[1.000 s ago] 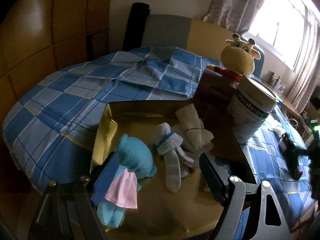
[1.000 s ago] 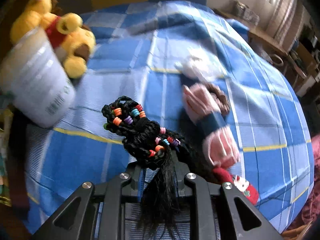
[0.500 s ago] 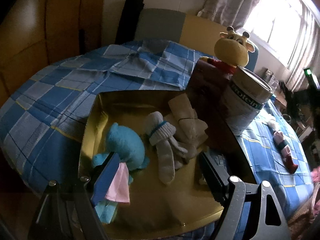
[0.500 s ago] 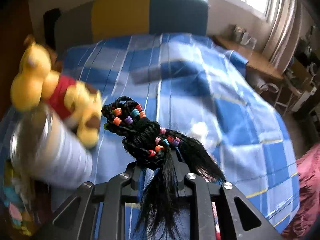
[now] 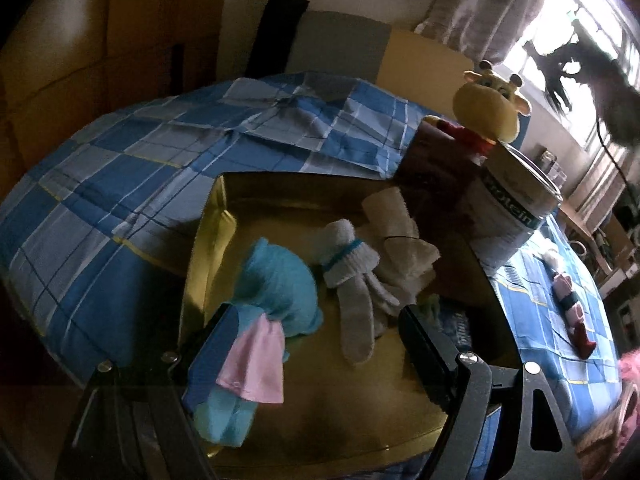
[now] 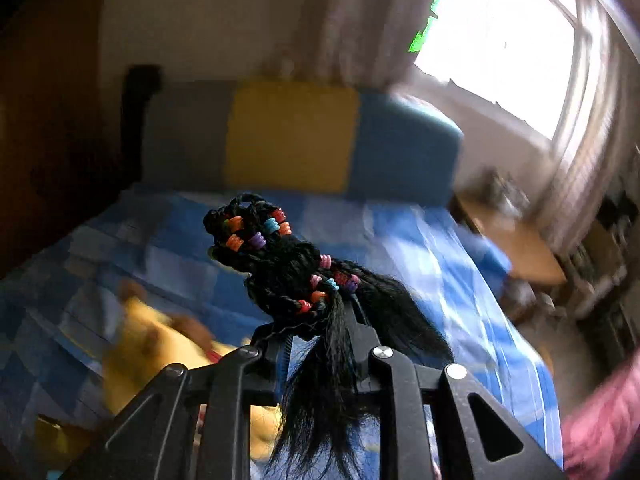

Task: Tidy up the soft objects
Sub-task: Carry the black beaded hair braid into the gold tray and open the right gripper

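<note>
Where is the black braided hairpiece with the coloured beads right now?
In the right wrist view, the braided hairpiece is pinched in the right gripper, held up above the blue checked bed.

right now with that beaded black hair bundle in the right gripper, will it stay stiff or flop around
Probably floppy: the hair bundle has loose strands drooping over the right gripper. It looks light, so likely little strain on the grip. The braided, beaded top seems bunched and may hold its shape better than the trailing ends.

tongs (image 6: pixel 316 344) clamping beaded black hairpiece (image 6: pixel 288 264), blue bed (image 6: pixel 420 248)
</note>
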